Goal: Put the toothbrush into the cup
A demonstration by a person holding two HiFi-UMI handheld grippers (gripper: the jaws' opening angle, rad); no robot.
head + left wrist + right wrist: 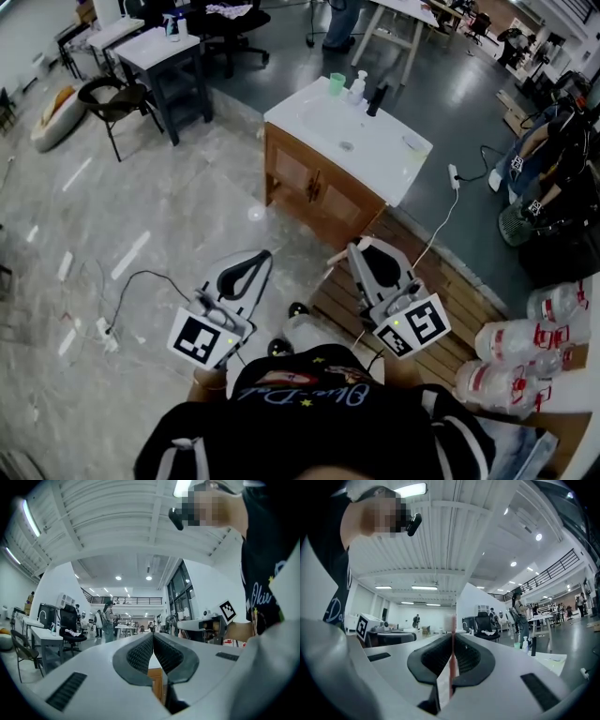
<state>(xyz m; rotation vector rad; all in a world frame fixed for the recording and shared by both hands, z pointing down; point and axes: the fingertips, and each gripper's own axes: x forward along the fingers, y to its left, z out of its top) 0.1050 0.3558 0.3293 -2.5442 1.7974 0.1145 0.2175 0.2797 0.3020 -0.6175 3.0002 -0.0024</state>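
Clenching seemingly the toothbrush (453, 626) upright, my right fingers (436, 657) must grip firmly toward the far cup (337, 84); left fingers (138, 654) shut, empty.

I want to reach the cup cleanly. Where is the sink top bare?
Bare: the front strip of the sink top beside the basin. Crowded: the back edge, where green cup, soap bottle and black tap stand.

Open lab hall, desk (157, 49), office chair (232, 21)
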